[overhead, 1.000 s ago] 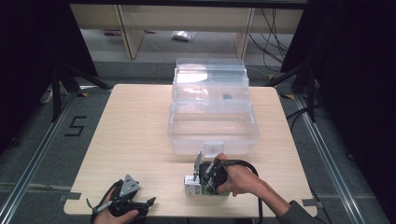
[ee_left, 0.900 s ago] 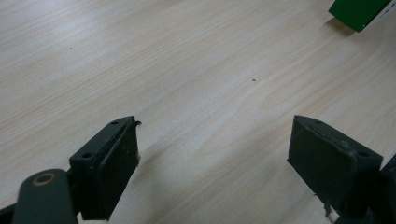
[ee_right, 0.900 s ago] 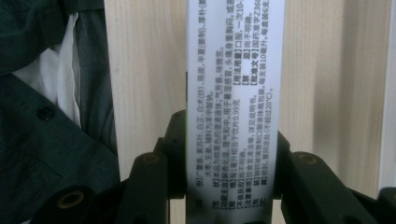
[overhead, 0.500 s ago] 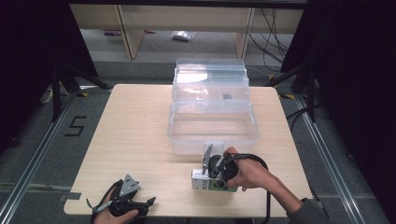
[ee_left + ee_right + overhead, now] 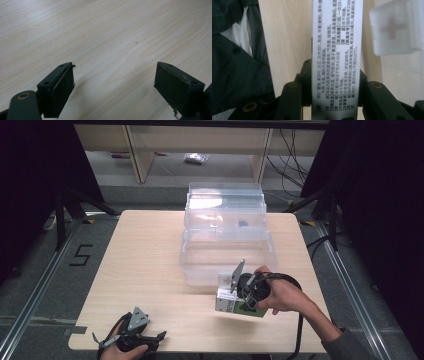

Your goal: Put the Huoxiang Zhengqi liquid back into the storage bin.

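Right gripper [image 5: 239, 296] clamped on the white medicine box [image 5: 337, 50], lifted off the table [image 5: 150, 270] just near of the clear plastic bin [image 5: 227, 245]. Left gripper [image 5: 134, 337] at the near-left edge, jaws apart, nothing between them.

Grey floor [image 5: 60, 285] (marked "5"), wooden shelving [image 5: 150, 145] behind, dark curtains [image 5: 30, 180] flanking.

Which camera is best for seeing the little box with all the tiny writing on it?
The right gripper view: the box stands close up between the right gripper jaws, its print sharp. The high view shows the box small, partly behind the hand, near the clear tub. The left gripper view looks at the table.
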### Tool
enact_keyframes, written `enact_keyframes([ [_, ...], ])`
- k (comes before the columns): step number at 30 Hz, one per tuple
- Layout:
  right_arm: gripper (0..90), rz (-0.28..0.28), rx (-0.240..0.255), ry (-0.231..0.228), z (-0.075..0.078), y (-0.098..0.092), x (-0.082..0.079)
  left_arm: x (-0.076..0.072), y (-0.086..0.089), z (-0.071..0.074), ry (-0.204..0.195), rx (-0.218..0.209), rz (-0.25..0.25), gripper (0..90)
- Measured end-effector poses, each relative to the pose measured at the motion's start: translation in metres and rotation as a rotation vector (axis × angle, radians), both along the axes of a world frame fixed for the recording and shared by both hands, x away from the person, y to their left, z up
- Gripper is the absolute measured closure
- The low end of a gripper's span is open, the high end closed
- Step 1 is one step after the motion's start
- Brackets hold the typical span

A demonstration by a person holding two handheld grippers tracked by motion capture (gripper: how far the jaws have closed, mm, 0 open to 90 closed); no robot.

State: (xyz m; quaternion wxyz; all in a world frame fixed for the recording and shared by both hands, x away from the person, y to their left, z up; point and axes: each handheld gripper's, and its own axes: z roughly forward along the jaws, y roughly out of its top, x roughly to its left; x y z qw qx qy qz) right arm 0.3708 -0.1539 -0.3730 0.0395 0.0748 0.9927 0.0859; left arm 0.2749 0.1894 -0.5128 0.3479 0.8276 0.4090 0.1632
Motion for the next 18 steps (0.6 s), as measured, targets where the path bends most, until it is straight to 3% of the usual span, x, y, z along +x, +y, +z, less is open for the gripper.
enact_keyframes([
  [1,64.3,-0.039,-0.003,0.009,0.004,-0.002,-0.001,0.000,0.001,0.000,0.003,0.009,-0.007,15.6],
  [2,64.3,-0.028,0.014,0.006,0.006,-0.005,0.001,0.000,0.001,0.001,0.014,0.014,-0.012,15.6],
  [8,64.4,-0.059,0.011,-0.008,0.026,-0.016,0.009,0.000,0.000,0.000,0.008,0.001,-0.013,15.6],
  [9,64.4,-0.041,0.025,-0.012,0.029,-0.019,0.012,0.000,0.000,-0.001,0.004,0.000,0.001,15.6],
  [11,64.4,-0.085,0.012,-0.011,0.036,-0.021,0.012,0.000,0.000,0.000,0.003,0.000,0.003,15.6],
  [18,64.4,-0.071,0.020,-0.030,0.055,-0.025,0.023,0.000,0.000,0.000,0.011,0.001,-0.004,15.6],
])
